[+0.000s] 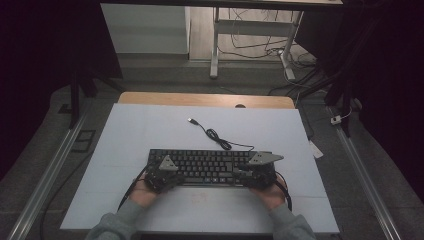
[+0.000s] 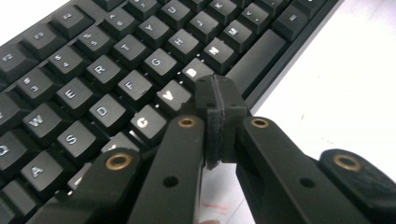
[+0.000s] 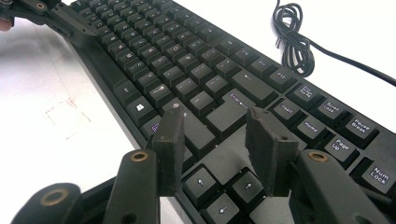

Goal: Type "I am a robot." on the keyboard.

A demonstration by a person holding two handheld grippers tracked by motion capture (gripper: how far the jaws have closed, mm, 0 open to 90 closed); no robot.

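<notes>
A black keyboard (image 1: 205, 164) lies across the near middle of the white table cover, and its black cable (image 1: 216, 136) runs back to a loose USB plug (image 1: 191, 120). My left gripper (image 1: 175, 177) is at the keyboard's left front. In the left gripper view the left gripper (image 2: 216, 100) is shut with its pads pressed together, tips just above the V and B keys (image 2: 194, 71) by the space bar. My right gripper (image 1: 243, 175) is at the keyboard's right front. The right gripper (image 3: 217, 140) is open over the arrow keys (image 3: 223, 189), nothing between its fingers.
The white cover (image 1: 150, 130) lies on a wooden table (image 1: 200, 99). The coiled cable (image 3: 294, 44) lies behind the keyboard's right half. Faint red marks (image 3: 65, 116) show on the cover in front of the keyboard. Desk legs and floor cables lie beyond the table.
</notes>
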